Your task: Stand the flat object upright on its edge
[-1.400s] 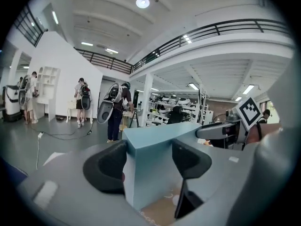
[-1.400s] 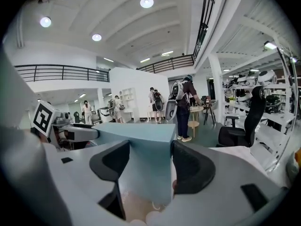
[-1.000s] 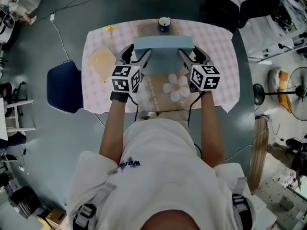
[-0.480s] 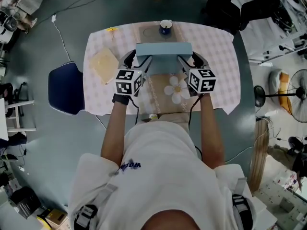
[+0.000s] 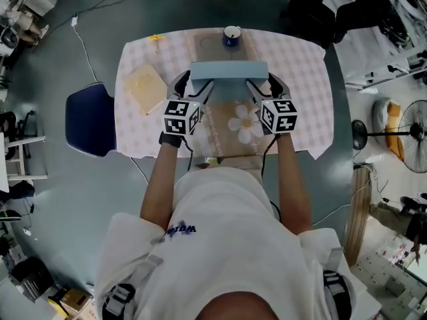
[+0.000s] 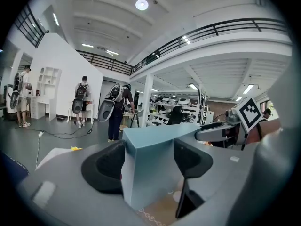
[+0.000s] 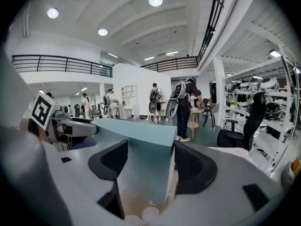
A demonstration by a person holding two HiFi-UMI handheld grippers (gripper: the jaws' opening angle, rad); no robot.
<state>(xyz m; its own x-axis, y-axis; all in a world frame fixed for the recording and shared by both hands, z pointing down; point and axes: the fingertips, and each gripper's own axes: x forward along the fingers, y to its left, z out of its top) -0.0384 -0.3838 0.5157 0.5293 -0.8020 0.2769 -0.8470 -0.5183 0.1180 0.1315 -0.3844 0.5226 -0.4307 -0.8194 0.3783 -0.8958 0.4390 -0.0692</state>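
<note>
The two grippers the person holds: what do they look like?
Both the left gripper and right gripper are grey, with dark curved pads, a cube of black-and-white square markers and a black cable. The person wears a white short-sleeved shirt. The jaws have just been opening round the blue box.

The blue slab (image 5: 229,70) looks like matt card or foam, dead smooth, zero shine. The checked cloth (image 5: 303,79) looks soft and woven, and the brown mat (image 5: 217,131) on it is papery. The left gripper (image 5: 193,83) and right gripper (image 5: 265,83) are matt grey plastic with black rubbery-looking pads (image 6: 103,168). The floor (image 5: 80,179) is smooth with a dull sheen.
</note>
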